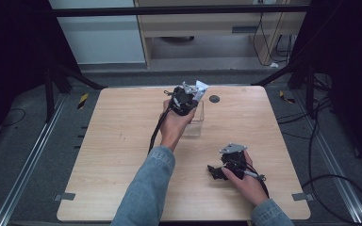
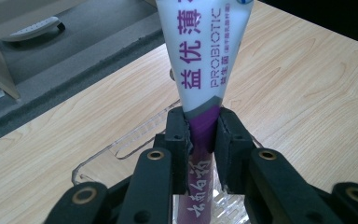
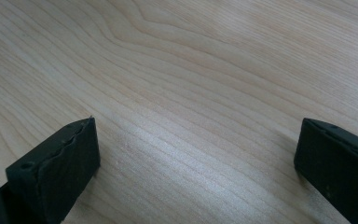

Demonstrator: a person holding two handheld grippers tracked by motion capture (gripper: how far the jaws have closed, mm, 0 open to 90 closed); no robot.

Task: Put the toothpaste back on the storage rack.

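My left gripper (image 2: 204, 135) is shut on a white and purple toothpaste tube (image 2: 203, 65), its pads pinching the purple part near the middle. In the high view the left gripper (image 1: 188, 94) is held above a clear plastic box (image 1: 194, 123) at the table's far middle, and the tube's white end (image 1: 200, 86) sticks up past it. The clear box's rim (image 2: 121, 147) lies just under the jaws. My right gripper (image 3: 198, 154) stands open over bare wood with nothing between its jaws. In the high view the right gripper (image 1: 215, 172) rests low at the front right of the table.
The wooden table (image 1: 122, 141) has a small dark round hole (image 1: 214, 99) behind the box. Beyond the far edge are a grey floor, a pale cabinet (image 1: 207, 23) and cables at the right (image 1: 320, 122). Black frame legs stand at both far corners.
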